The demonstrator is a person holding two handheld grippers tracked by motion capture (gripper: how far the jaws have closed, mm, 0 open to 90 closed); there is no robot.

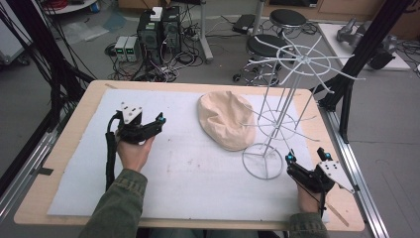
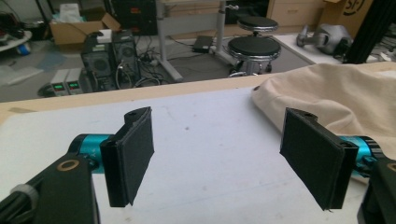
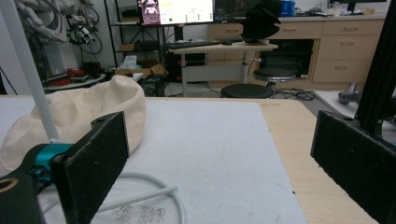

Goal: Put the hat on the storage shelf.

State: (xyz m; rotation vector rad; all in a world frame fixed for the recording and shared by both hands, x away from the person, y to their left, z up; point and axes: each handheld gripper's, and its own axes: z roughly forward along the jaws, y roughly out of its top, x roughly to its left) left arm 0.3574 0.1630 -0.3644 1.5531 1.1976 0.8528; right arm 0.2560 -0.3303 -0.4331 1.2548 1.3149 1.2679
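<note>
A cluttered lab with stools and computer towers lies beyond my worktop (image 1: 64, 148). I judge the work barely begun: the cream fabric cap (image 1: 225, 119) lies flat, just ahead and to the right of my left gripper (image 1: 159, 120), whose jaws stand wide apart on nothing. The white wire rack (image 1: 277, 116) stands bare beside my right gripper (image 1: 305, 157), jaws also apart, empty. A far carton reads "SF".

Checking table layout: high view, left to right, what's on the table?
Left gripper in the hand → cream fabric cap → white wire hat stand → right gripper, all on the white mat.
</note>
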